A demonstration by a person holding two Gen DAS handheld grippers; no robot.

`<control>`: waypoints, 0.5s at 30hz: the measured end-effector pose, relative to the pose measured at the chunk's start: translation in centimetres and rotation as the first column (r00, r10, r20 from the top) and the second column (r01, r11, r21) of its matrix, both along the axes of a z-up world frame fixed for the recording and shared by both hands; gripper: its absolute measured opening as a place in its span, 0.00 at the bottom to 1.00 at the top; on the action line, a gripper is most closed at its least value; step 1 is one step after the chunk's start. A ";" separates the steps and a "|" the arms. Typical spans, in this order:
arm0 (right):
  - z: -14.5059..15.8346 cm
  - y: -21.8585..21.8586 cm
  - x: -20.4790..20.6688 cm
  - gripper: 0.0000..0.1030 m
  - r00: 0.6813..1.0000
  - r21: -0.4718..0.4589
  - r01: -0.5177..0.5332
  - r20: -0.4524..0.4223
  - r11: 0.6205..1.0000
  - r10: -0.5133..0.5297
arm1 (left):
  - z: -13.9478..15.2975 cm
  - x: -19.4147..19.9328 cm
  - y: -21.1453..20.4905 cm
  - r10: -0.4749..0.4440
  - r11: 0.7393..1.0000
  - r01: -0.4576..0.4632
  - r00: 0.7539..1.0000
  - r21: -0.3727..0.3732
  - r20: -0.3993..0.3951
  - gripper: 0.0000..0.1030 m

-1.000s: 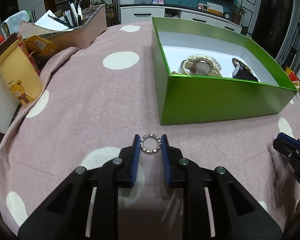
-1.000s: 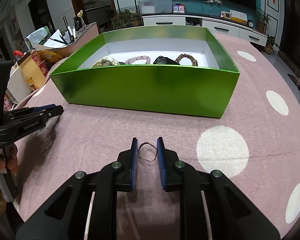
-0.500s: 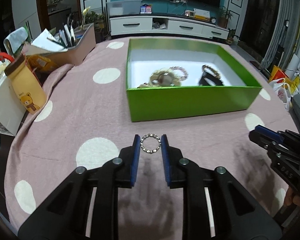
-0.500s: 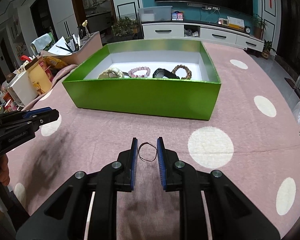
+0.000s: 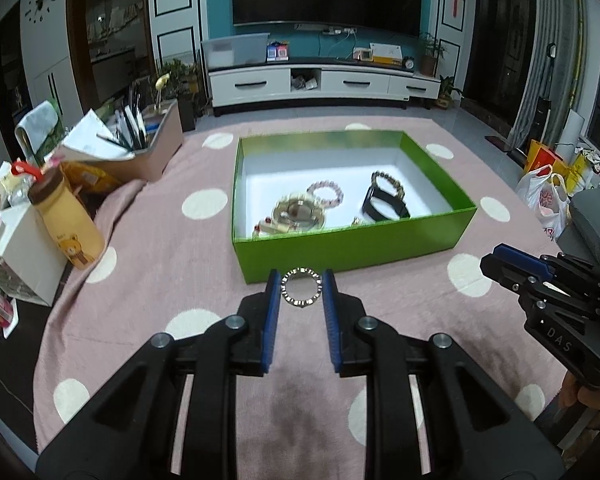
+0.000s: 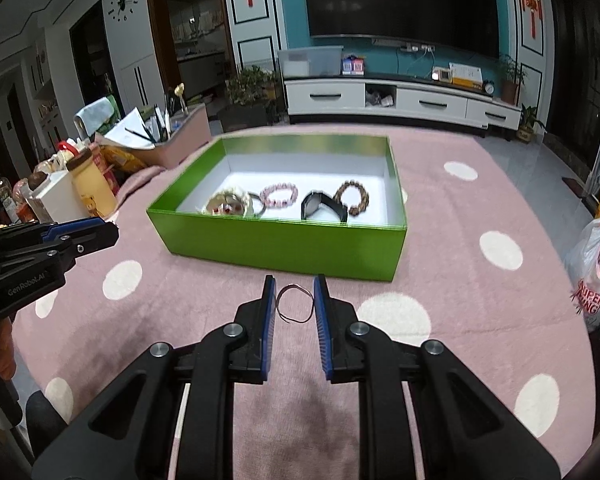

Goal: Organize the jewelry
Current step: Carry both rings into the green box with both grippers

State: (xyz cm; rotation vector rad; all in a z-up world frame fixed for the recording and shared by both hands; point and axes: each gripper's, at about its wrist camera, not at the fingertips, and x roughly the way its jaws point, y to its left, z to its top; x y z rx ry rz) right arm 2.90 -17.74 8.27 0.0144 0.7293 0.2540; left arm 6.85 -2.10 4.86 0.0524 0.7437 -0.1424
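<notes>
Beaded ring (image 5: 301, 287): pinched between the blue pads of the left gripper (image 5: 301, 290), held in the air in front of the near wall of the green box (image 5: 352, 248).
Thin wire loop (image 6: 295, 304): clamped between the pads of the right gripper (image 6: 295, 300), also just short of the green box's near wall.
Green box: open, white inside, on the pink polka-dot cloth (image 6: 480, 312).
Inside the box: a pink bead bracelet (image 6: 279, 195), a brown bead bracelet (image 6: 353, 197), a black watch (image 6: 323, 207) and a round gold piece (image 6: 228, 204) lie along the floor toward the near wall.
Left of the box: a yellow bottle with a bear print (image 5: 69, 222), a white carton (image 5: 24, 256) and a tray of pens and papers (image 5: 140, 148).
Writing: "GenRobot.AI" on the left gripper's body in the right wrist view; "DAS" on the right gripper's body in the left wrist view; "SUPER" in red on a plastic bag (image 6: 598, 268) right of the box.
Change from a second ago: both grippers have risen with their grips unchanged, so the box looks smaller and lower, its whole floor and the TV wall beyond it now in view.
</notes>
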 end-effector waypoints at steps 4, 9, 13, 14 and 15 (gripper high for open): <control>1.7 -0.2 0.2 0.18 0.999 -0.002 0.000 0.040 1.000 0.000 | 1.3 0.4 -0.4 -0.007 1.000 0.007 1.000 0.007 0.029 0.20; 3.4 -0.7 1.1 0.18 0.997 -0.004 0.001 0.082 1.000 -0.001 | 2.8 1.3 -0.9 -0.015 1.000 0.014 0.998 0.009 0.057 0.20; 4.4 -1.0 1.9 0.18 0.994 -0.001 0.010 0.106 1.000 -0.010 | 3.7 2.0 -1.4 -0.021 1.000 0.020 0.997 0.010 0.077 0.20; 4.6 -1.0 2.0 0.18 0.994 -0.001 0.013 0.110 1.000 -0.012 | 3.8 2.2 -1.5 -0.021 1.000 0.021 0.997 0.010 0.080 0.20; 4.9 -1.1 2.2 0.18 0.993 0.000 0.016 0.118 1.000 -0.016 | 4.1 2.4 -1.7 -0.023 1.000 0.022 0.996 0.010 0.085 0.20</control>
